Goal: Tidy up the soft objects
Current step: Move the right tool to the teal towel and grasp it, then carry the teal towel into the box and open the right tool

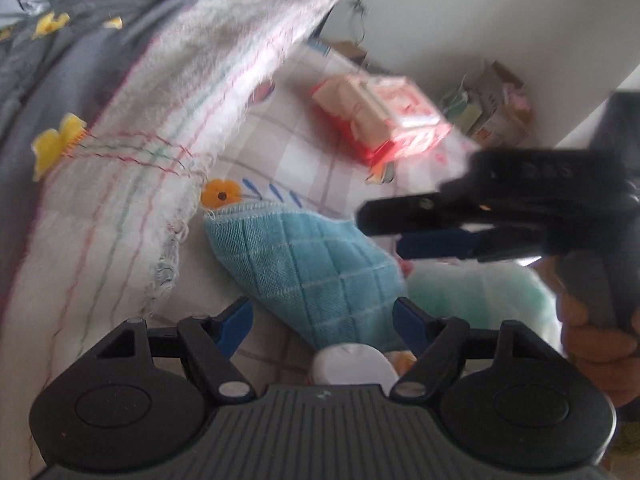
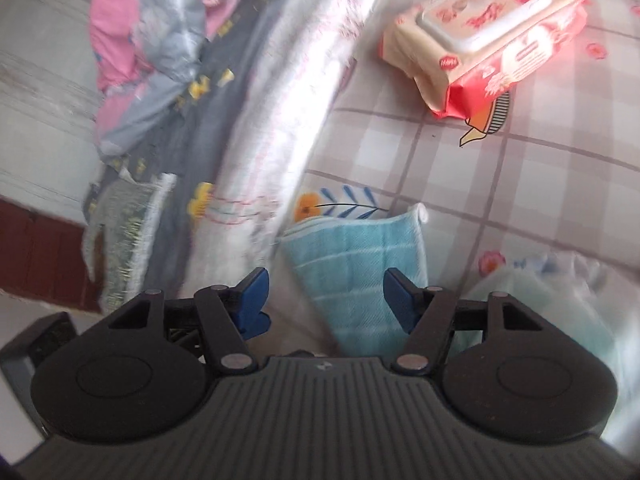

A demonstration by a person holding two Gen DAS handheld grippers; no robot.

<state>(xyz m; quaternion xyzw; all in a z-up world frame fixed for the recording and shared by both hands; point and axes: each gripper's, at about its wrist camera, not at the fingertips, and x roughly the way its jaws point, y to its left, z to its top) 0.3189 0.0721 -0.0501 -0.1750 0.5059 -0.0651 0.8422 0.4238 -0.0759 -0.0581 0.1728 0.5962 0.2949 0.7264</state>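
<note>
A folded light-blue checked cloth lies on the plaid bedsheet; it also shows in the right wrist view. My left gripper is open, its blue fingertips on either side of the cloth's near end. My right gripper is open just above the cloth's near end; in the left wrist view it comes in from the right with its fingers stacked close together. A pale green cloth lies to the right of the blue one. A white fringed towel lies to the left.
A red and cream wet-wipes pack lies further back on the sheet. A grey quilt with yellow shapes and pink bedding lie at the left. A white round lid sits by my left gripper. Boxes stand against the white wall.
</note>
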